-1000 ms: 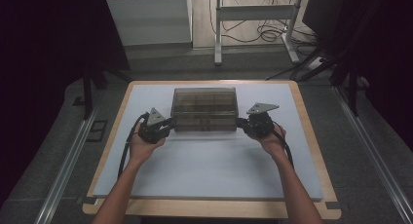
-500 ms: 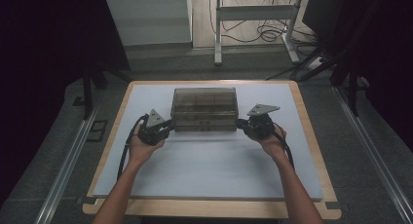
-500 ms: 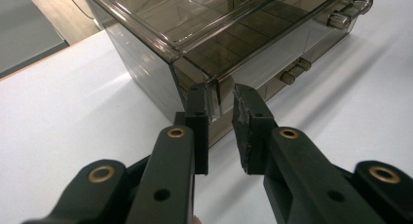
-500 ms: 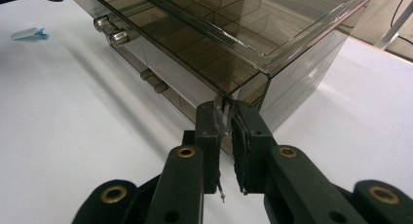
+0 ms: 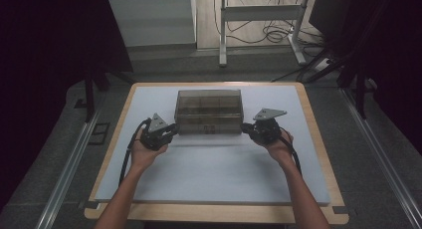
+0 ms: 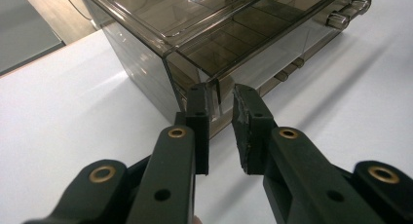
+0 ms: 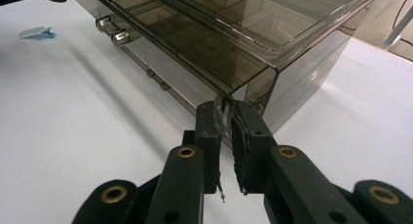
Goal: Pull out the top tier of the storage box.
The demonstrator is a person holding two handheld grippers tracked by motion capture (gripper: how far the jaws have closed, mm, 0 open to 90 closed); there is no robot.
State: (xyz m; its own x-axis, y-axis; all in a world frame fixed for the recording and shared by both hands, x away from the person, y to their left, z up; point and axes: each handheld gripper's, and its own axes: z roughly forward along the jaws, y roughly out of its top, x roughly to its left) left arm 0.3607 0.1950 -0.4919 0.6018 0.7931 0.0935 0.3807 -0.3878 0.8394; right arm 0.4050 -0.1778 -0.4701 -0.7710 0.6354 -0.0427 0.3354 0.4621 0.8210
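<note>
Both hands sat near the middle of the tabletop [image 5: 214, 179], one at each front corner of the smoky clear drawer box [image 5: 209, 111]. The left claw [image 6: 220, 100] was pinched onto the thin front panel at its left end; the right claw [image 7: 229, 118] was clamped on the same panel at its right end. The box lay just beyond both claws, its long axis running left to right between them, towards the tabletop's far edge. Neither hand was nearer, so an even pull looked likely.

One smoky clear plastic drawer box [image 5: 209, 111] is sitting on one white table mat [image 5: 214, 164], two grippers flanking it: the left gripper [image 5: 171, 129] and the right gripper [image 5: 245, 126].
</note>
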